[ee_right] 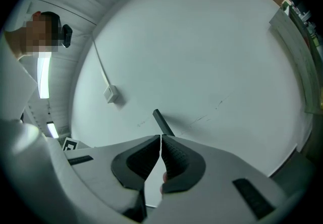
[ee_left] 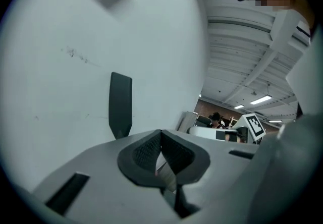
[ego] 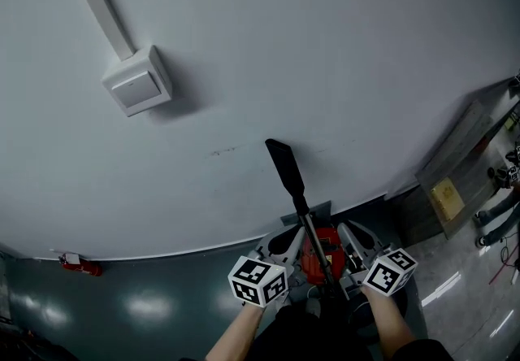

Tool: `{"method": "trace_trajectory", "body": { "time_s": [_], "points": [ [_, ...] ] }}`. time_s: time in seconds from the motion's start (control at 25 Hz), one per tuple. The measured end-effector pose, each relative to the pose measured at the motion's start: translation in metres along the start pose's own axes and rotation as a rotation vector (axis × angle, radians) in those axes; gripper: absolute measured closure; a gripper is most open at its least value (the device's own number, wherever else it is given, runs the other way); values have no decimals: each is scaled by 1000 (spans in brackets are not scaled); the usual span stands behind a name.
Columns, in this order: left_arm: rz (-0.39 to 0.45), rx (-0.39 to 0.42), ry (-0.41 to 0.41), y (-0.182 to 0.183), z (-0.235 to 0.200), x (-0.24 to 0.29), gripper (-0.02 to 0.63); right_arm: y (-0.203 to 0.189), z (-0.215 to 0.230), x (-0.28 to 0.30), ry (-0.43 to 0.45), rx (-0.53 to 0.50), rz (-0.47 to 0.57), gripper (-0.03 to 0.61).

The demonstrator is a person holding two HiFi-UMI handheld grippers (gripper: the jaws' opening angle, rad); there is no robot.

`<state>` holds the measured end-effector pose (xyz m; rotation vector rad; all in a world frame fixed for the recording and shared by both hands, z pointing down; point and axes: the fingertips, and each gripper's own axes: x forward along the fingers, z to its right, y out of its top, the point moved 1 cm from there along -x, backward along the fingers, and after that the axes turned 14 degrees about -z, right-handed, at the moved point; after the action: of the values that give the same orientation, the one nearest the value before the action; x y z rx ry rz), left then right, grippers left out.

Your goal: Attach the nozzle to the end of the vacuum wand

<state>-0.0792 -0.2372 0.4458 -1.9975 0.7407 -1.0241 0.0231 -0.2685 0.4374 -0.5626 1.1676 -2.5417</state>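
Item: black nozzle [ego: 282, 160], flat-tipped, which we find at the upper end of the dark vacuum wand [ego: 313, 239], raised before the white wall [ego: 325, 42] between both grippers. Left gripper [ee_left: 161, 134]: jaws closed pad to pad, nothing visibly clamped (a pale sliver shows behind the tips). Right gripper [ee_right: 160, 140]: jaws likewise closed tip to tip.

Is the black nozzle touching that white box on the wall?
Apart. The head view shows bare wall between the nozzle and the white box.
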Motion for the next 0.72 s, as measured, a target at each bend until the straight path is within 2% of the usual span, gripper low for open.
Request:
{"method": "trace_trajectory", "body": {
  "time_s": [0.28, 0.72],
  "points": [
    [40, 46, -3, 25, 10, -14, 609, 8, -11, 2, 11, -6, 22, 560],
    [67, 34, 14, 32, 0, -21, 609, 12, -14, 13, 51, 15, 34, 561]
  ]
}}
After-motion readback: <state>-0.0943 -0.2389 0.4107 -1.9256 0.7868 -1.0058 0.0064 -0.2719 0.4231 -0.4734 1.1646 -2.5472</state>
